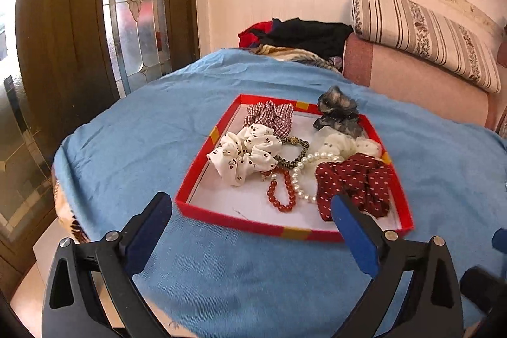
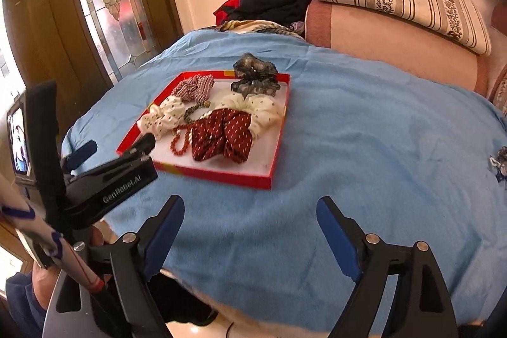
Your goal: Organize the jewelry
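Overall, a blue cloth is covering the raised work surface, and a shallow red tray with a white floor is lying on it, nearer the far side than the near edge. Behind the cloth, a pink sofa arm is carrying a striped cushion, and a pile of dark clothes is sitting beside it; a wooden door with leaded glass is standing to the left. Inside the tray, a dark red dotted scrunchie is occupying the near right corner, with a cream dotted scrunchie lying just behind it and touching it. A white cherry-print scrunchie is resting at the left side, and a red checked scrunchie is lying behind that one. A grey sheer scrunchie is hanging over the far right rim, partly in and partly out. Between the scrunchies, a pearl bracelet, a red bead bracelet and a thin leopard-print hair tie are lying together on the tray floor. Nearer the cameras, the left gripper is hovering over the cloth just short of the tray's near rim, jaws spread wide and gripping nothing. Further to the right, the right gripper is likewise hovering over bare cloth, jaws spread wide and empty.
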Action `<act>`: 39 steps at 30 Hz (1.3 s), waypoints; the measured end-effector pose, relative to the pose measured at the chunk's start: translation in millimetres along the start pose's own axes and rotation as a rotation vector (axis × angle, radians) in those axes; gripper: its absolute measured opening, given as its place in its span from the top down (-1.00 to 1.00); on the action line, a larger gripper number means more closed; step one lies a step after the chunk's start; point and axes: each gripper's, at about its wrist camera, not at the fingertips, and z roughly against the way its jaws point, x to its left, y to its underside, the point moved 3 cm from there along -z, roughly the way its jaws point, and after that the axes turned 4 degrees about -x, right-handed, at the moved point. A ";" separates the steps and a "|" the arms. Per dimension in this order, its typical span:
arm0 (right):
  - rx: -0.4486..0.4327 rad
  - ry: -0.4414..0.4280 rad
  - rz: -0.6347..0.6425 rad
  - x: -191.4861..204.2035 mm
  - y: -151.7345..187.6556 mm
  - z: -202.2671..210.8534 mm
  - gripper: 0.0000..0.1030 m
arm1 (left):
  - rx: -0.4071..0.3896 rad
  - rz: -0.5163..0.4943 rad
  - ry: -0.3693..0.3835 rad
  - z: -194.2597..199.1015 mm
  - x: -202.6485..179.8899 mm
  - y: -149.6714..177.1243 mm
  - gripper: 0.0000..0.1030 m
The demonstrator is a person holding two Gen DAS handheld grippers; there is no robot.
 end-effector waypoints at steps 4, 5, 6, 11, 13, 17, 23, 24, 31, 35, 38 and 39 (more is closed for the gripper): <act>-0.004 0.003 0.004 1.5 6.1 20.4 -0.73 | -0.012 0.007 -0.011 30.9 0.2 -4.6 -0.95; -0.014 -0.003 0.004 1.9 6.5 28.3 -0.73 | -0.013 0.002 -0.019 42.6 0.0 -7.4 -0.95; -0.033 -0.008 0.008 1.9 5.4 39.8 -0.73 | -0.023 -0.001 -0.022 50.9 0.4 -9.9 -0.95; -0.123 -0.002 0.028 2.9 -4.0 85.7 -0.79 | -0.078 -0.063 -0.076 108.1 -4.3 -31.0 -1.00; -0.171 0.005 0.031 4.0 -7.2 104.9 -0.80 | -0.093 -0.113 -0.091 125.8 -8.2 -35.5 -1.00; -0.229 0.041 0.068 11.7 -5.9 125.1 -0.81 | -0.129 -0.098 -0.089 155.1 -4.1 -34.1 -1.00; -0.259 0.156 0.129 16.8 3.3 125.0 -0.83 | -0.129 -0.062 -0.154 151.3 15.8 -21.4 -1.00; -0.258 0.188 0.161 20.0 4.7 120.0 -0.83 | -0.127 -0.053 -0.189 147.2 19.9 -18.9 -1.00; -0.192 0.183 0.211 19.3 8.7 86.4 -0.83 | -0.037 -0.038 -0.216 113.5 22.9 -11.6 -1.00; -0.151 0.183 0.212 12.7 13.2 68.8 -0.83 | -0.003 -0.073 -0.223 97.1 14.3 -6.6 -1.00; -0.125 0.188 0.208 7.8 15.0 56.8 -0.83 | 0.034 -0.084 -0.210 82.6 8.6 -2.4 -1.00; -0.119 0.189 0.205 6.1 15.1 53.3 -0.83 | 0.045 -0.089 -0.210 78.0 7.0 -1.0 -1.00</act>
